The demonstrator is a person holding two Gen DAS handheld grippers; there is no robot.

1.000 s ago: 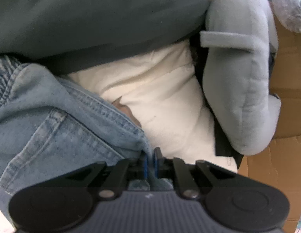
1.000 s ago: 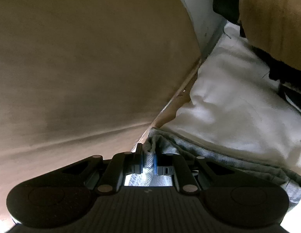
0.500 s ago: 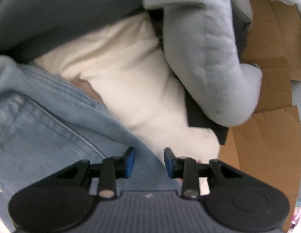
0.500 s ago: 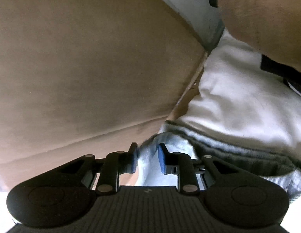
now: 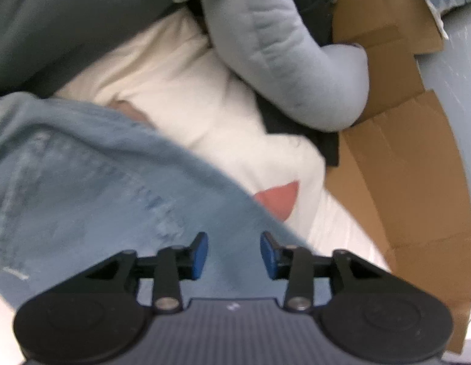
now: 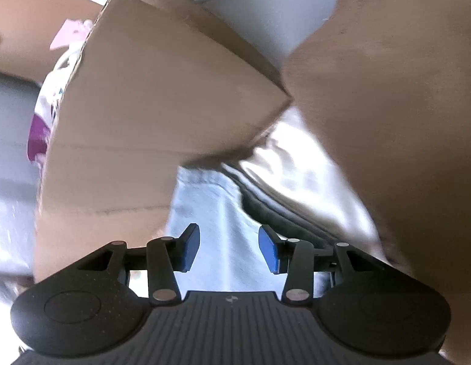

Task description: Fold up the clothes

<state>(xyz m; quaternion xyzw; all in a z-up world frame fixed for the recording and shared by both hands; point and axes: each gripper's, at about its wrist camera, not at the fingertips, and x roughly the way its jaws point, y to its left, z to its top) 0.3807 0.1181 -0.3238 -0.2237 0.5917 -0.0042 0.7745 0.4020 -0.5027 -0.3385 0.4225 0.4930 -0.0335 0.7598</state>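
Light blue denim jeans (image 5: 92,188) lie across the lower left of the left wrist view, on a white garment (image 5: 180,91) in a cardboard box. My left gripper (image 5: 233,254) hovers over the jeans' edge, its jaws opening, the blue pads clear of the cloth. In the right wrist view the pale denim (image 6: 217,222) runs under my right gripper (image 6: 229,251), whose jaws are also opening, with cloth seen between the pads but not pinched. A white garment (image 6: 299,164) lies to its right.
A padded grey garment (image 5: 284,51) and a dark green one (image 5: 68,15) lie at the back of the box. Cardboard walls (image 5: 417,182) rise on the right; a cardboard flap (image 6: 162,106) and a tan garment (image 6: 387,106) crowd the right wrist view.
Both grippers were shut on the denim and have let it go, jaws spreading. Both have pulled back and up, and more of the cardboard box shows around them.
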